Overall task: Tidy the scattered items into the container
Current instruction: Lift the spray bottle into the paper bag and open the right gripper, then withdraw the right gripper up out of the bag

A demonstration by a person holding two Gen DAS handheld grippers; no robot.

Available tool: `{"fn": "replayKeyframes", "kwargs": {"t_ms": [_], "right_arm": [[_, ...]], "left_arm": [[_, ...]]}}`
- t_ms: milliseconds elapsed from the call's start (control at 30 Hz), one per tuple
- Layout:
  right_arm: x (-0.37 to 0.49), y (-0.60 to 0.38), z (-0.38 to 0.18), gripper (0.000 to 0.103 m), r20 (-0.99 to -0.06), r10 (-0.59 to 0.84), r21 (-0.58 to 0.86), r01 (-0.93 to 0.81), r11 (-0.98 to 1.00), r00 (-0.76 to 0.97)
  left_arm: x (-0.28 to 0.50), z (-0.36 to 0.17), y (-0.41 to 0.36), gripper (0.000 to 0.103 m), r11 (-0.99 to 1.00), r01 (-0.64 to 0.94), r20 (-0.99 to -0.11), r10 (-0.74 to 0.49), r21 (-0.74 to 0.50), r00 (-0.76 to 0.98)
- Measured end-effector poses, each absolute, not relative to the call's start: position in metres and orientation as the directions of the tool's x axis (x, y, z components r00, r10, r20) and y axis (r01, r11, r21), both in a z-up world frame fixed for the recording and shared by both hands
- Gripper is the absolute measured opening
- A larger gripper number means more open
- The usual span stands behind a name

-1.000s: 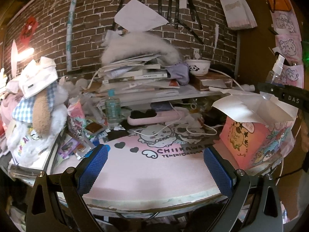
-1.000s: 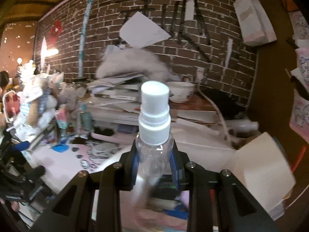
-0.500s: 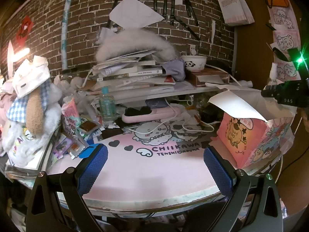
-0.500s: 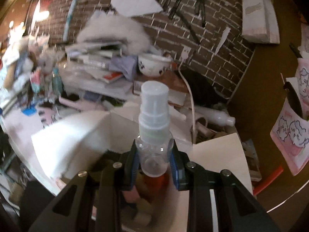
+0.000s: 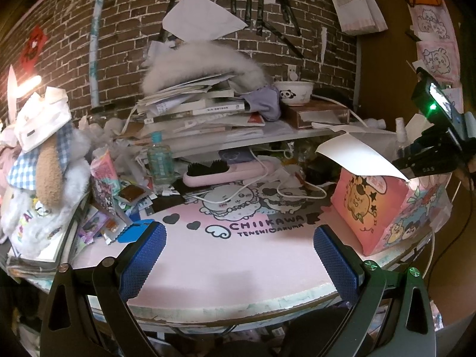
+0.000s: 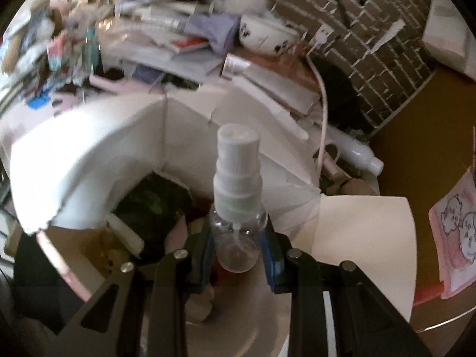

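Note:
My right gripper (image 6: 238, 250) is shut on a small clear spray bottle (image 6: 237, 208) with a white cap, held over the open top of the cartoon-printed box (image 6: 89, 154). Dark and pale items lie inside the box. In the left wrist view the same pink box (image 5: 374, 208) stands at the table's right edge, its white flaps up, with the right gripper (image 5: 416, 160) and the spray bottle (image 5: 401, 136) just above it. My left gripper (image 5: 238, 255) hangs open over the pink table mat (image 5: 226, 255), nothing between its blue pads.
Clutter lines the back of the table: a stack of books and papers (image 5: 196, 113), a green bottle (image 5: 160, 160), a pink hairbrush (image 5: 220, 172), white cables (image 5: 297, 190), a panda bowl (image 5: 293, 92). Plush toys (image 5: 44, 160) and small packets (image 5: 110, 208) crowd the left.
The right gripper has tipped downward and moved over the box with the spray bottle, now looking into its open top. The left gripper has stayed in place.

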State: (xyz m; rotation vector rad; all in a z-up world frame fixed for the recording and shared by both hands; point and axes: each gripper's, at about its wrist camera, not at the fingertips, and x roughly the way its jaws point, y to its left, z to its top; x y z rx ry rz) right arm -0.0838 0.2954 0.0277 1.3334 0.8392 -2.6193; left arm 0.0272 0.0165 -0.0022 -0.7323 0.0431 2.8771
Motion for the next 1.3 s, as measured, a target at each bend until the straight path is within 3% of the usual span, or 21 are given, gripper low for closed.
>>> {"fn": "replayKeyframes", "kwargs": {"t_ms": [167,633,700,833,900,1033,1200,1300], "right_arm": [[-0.096,0.299,0.02,0.026,-0.81,0.178,-0.418,0.338,-0.843,-0.558],[-0.091,0.299,0.022,0.028,-0.802,0.185,-0.435,0.343,-0.832,-0.568],[-0.089,0.299,0.024,0.031,-0.797,0.18,-0.433,0.338,-0.836,-0.577],[-0.082,0.298,0.033,0.051,-0.767,0.161,-0.43,0.312,-0.847,-0.621],[-0.077,0.296,0.04,0.053,-0.75,0.14,-0.42,0.302,-0.856,-0.646],[-0.063,0.29,0.055,0.065,-0.683,0.123,-0.424,0.254,-0.869,-0.72],[-0.042,0.286,0.079,0.067,-0.573,0.089,-0.388,0.174,-0.905,-0.815],[-0.024,0.282,0.091,0.075,-0.51,-0.008,-0.281,0.176,-0.943,-0.86]], "left_arm": [[0.023,-0.003,0.02,0.099,-0.985,-0.172,-0.487,0.154,-0.008,-0.86],[0.018,-0.001,0.026,0.099,-0.985,-0.173,-0.493,0.152,-0.003,-0.857],[0.018,-0.001,0.026,0.099,-0.985,-0.171,-0.493,0.15,-0.002,-0.857],[0.016,-0.002,0.027,0.099,-0.987,-0.162,-0.493,0.143,-0.005,-0.858],[0.015,-0.002,0.026,0.099,-0.988,-0.157,-0.494,0.141,-0.009,-0.858],[0.013,-0.002,0.025,0.099,-0.989,-0.146,-0.493,0.134,-0.013,-0.86],[0.012,-0.002,0.024,0.099,-0.991,-0.136,-0.489,0.126,-0.014,-0.863],[0.012,-0.001,0.022,0.099,-0.992,-0.128,-0.485,0.122,-0.02,-0.866]]}}
